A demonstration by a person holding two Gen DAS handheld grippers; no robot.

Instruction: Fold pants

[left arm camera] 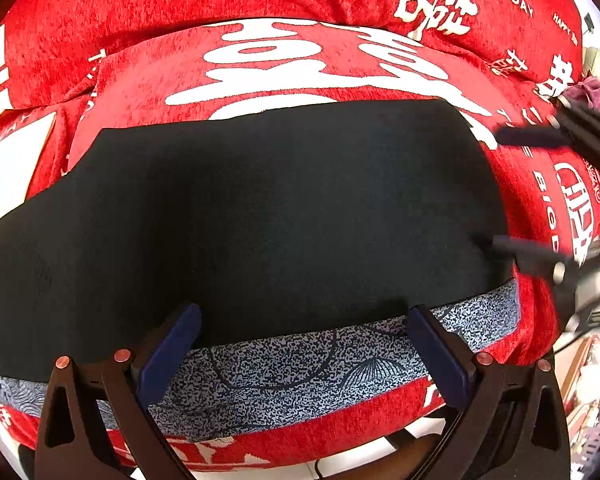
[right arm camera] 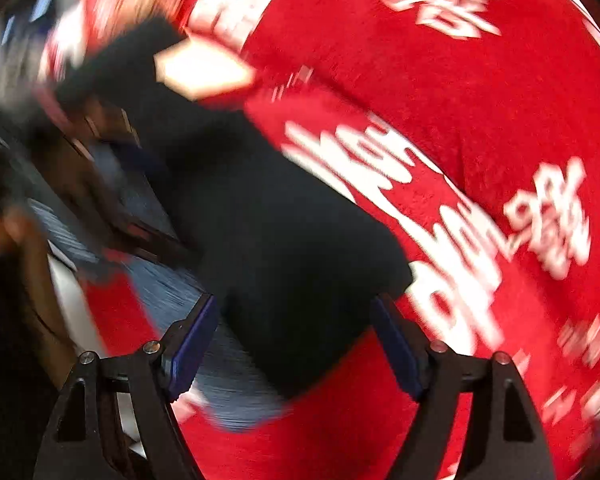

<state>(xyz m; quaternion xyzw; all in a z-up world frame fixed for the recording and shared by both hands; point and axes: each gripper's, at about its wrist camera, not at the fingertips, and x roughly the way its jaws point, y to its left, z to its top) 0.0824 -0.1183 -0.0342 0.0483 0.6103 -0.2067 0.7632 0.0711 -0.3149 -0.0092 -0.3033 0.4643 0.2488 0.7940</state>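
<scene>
Black pants [left arm camera: 260, 208] lie flat on a red cushion, with a blue-and-white speckled patterned band [left arm camera: 300, 364] along their near edge. My left gripper [left arm camera: 302, 320] is open, its blue-padded jaws spread wide over the near edge of the pants and the band. My right gripper [left arm camera: 496, 188] shows at the right in the left wrist view, open by the pants' right end. The right wrist view is motion-blurred: the right gripper [right arm camera: 296, 312] is open and empty over the end of the pants [right arm camera: 284, 248].
The pants rest on a red sofa cover [left arm camera: 204, 8] printed with white characters and lettering, bulging into cushions behind and to the right [right arm camera: 460, 80]. A purple cloth [left arm camera: 592, 92] and cluttered floor show at the far right edge.
</scene>
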